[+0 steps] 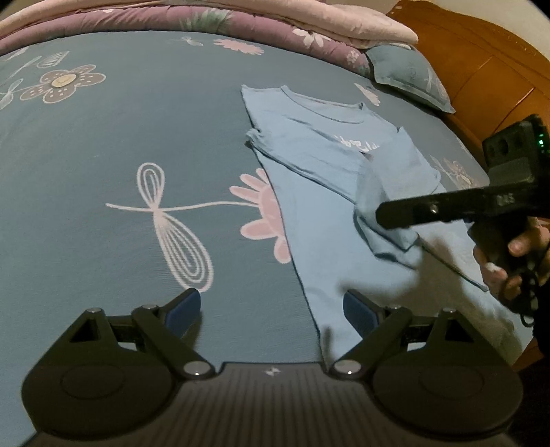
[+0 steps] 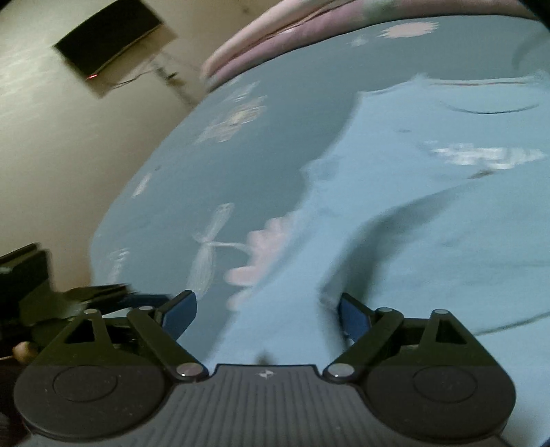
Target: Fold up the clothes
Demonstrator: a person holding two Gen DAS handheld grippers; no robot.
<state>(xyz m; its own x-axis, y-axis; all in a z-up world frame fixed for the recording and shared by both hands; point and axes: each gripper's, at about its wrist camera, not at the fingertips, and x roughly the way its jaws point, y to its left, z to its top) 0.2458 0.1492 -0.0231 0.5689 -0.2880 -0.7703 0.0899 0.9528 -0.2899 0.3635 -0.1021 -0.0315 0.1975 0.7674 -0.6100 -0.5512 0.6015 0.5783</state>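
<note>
A light blue t-shirt (image 1: 330,192) lies flat on the teal flowered bed sheet (image 1: 120,165), neck toward the far side, with its right sleeve folded in over the chest print. My left gripper (image 1: 271,306) hovers open over the shirt's left edge near the hem, nothing between its blue pads. My right gripper (image 1: 385,215), held by a hand (image 1: 508,261), reaches in from the right above the folded sleeve. In the blurred right wrist view the right gripper (image 2: 268,309) stands open above the t-shirt (image 2: 429,223), with a raised fold beside its right pad (image 2: 354,316) but not pinched.
A purple and pink folded quilt (image 1: 240,20) lines the far side of the bed. A teal pillow (image 1: 409,75) leans on the wooden headboard (image 1: 488,72) at the right. A dark screen (image 2: 110,37) hangs on the wall beyond the bed's left edge.
</note>
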